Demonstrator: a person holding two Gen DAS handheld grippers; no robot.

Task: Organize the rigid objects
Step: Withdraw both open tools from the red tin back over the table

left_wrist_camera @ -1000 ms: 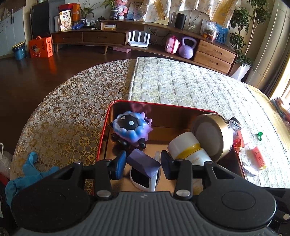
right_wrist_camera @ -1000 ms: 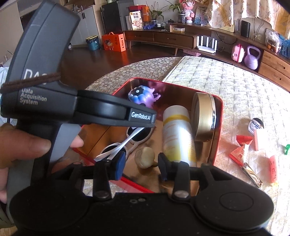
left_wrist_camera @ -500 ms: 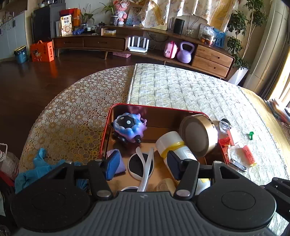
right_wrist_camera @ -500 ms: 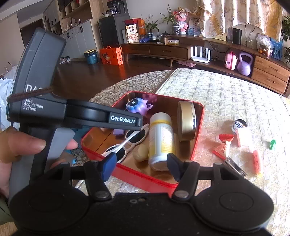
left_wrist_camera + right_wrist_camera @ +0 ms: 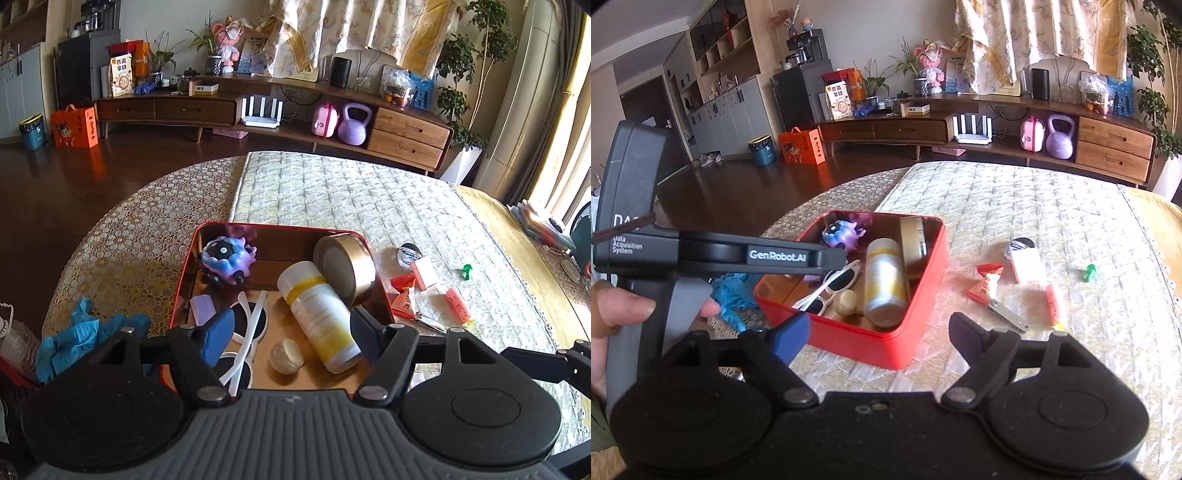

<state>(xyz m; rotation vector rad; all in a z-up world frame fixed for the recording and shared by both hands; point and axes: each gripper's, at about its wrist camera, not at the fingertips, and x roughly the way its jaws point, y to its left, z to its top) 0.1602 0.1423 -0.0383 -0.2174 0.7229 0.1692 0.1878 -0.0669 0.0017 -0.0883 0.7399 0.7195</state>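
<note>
A second ago the left tongs [image 5: 291, 334] pinched a purple block [image 5: 202, 309]. Now the block lies in the red box [image 5: 886, 341], by its left wall, and both tongs are spread wide and hold nothing. The left tongs have pulled back and up over the box. The right tongs [image 5: 877, 332] hang just off its near edge. More small things, like the clippers [image 5: 1008, 314], wait on the counter [image 5: 1015, 206] to the box's right, so those likely come next.
</note>
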